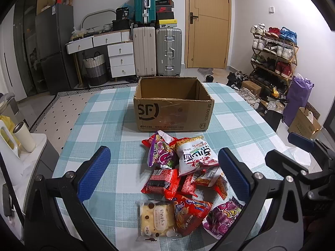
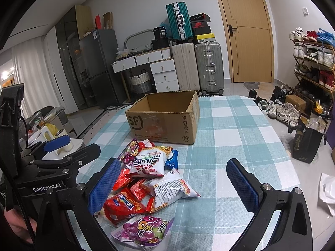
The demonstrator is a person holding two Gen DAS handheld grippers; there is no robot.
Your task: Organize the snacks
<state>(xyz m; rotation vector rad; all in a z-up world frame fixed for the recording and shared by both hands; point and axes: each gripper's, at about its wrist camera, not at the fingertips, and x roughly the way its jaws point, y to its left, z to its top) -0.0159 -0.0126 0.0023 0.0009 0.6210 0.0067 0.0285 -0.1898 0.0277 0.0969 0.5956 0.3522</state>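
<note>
1. Both grippers are held wide open with nothing between their blue pads: the left gripper (image 1: 163, 167) is poised over the snacks (image 1: 184, 179), and the right gripper (image 2: 173, 184) is poised over the pile's right edge and bare cloth.
2. Packets are heaped loosely on the checked tablecloth (image 1: 104, 113): a purple bag (image 2: 140, 230) and a pale cake packet (image 1: 156, 219) are seen nearest, red packets in the middle, and a white noodle bag (image 1: 194, 156) on top.
3. Just beyond the pile, an open box (image 1: 173, 113) is seen upright, apart from the snacks.
</note>
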